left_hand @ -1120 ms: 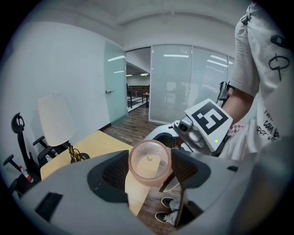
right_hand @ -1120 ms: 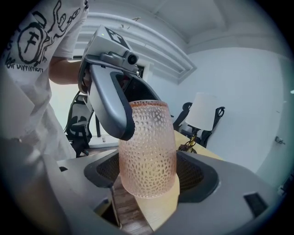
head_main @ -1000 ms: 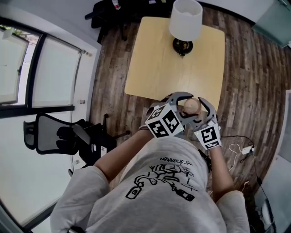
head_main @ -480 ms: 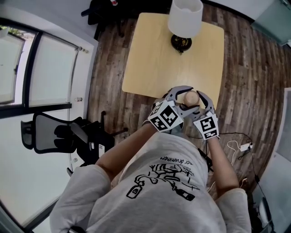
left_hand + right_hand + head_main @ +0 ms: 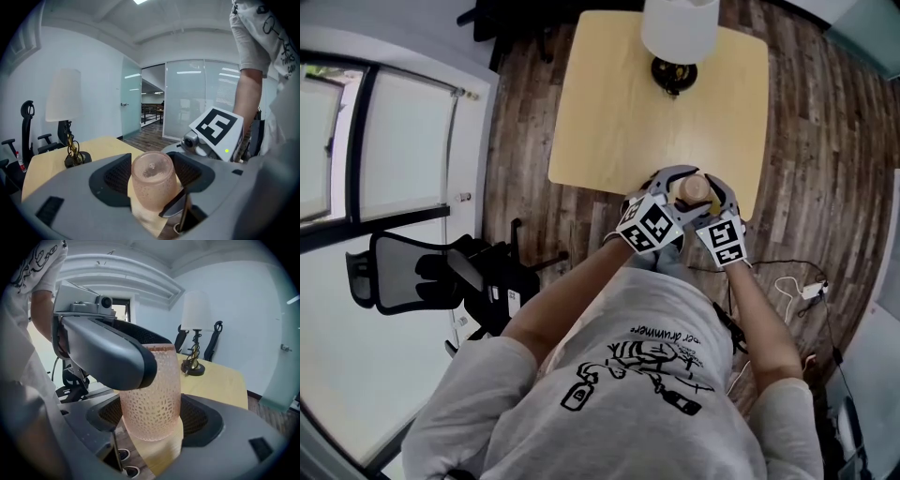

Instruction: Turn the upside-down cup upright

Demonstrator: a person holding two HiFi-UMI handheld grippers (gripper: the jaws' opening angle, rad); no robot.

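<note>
A pink dimpled glass cup (image 5: 694, 189) hangs over the near edge of the light wooden table (image 5: 609, 112). My left gripper (image 5: 680, 184) and right gripper (image 5: 705, 187) both close round it from crossing sides. In the left gripper view the cup (image 5: 154, 180) sits tight between both pads, one round end with a small dimple turned up, and the right gripper's marker cube (image 5: 215, 129) shows behind. In the right gripper view the cup (image 5: 152, 394) stands between the pads, with a left finger (image 5: 108, 352) crossing its upper part. Which end is the mouth I cannot tell.
A table lamp (image 5: 680, 28) with a white shade and a dark base stands at the table's far side. A black office chair (image 5: 403, 277) is on the floor to the left. White cables (image 5: 797, 286) lie on the wood floor to the right.
Both grippers have sunk together with the cup between them, closing on the table's near edge. The grip on the cup looks the same.
</note>
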